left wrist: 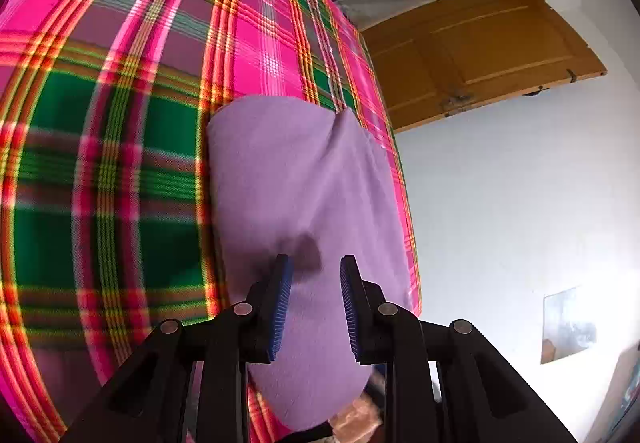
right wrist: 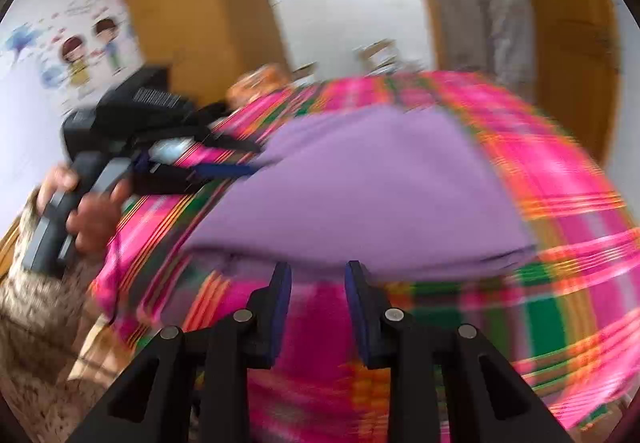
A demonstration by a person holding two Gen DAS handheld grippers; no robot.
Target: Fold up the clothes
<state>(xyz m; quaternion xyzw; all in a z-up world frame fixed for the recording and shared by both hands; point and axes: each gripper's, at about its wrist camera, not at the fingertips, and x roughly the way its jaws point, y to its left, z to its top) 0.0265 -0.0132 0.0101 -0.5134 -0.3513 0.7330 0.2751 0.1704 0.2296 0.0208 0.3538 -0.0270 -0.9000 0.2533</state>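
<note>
A lilac cloth, soft and fleece-like, lies folded into a compact stack on a plaid blanket of pink, green and orange checks that covers the whole work surface. In the left wrist view the cloth sits near the blanket's right edge, one corner raised in a small peak at its far end; in the right wrist view it shows layered edges along its near side.

The left gripper hangs over the near part of the cloth, its blue-padded fingers set a moderate gap apart with nothing between them; its shadow falls on the fabric just ahead of the tips. From the right wrist view this same tool reaches the cloth's left edge, gripped by the person's hand at the handle.

The right gripper is just short of the cloth's near edge, above the blanket, jaws likewise parted and empty. That view is motion-blurred.

Beyond lie a white wall, an ochre wooden door, and cartoon wall stickers.
</note>
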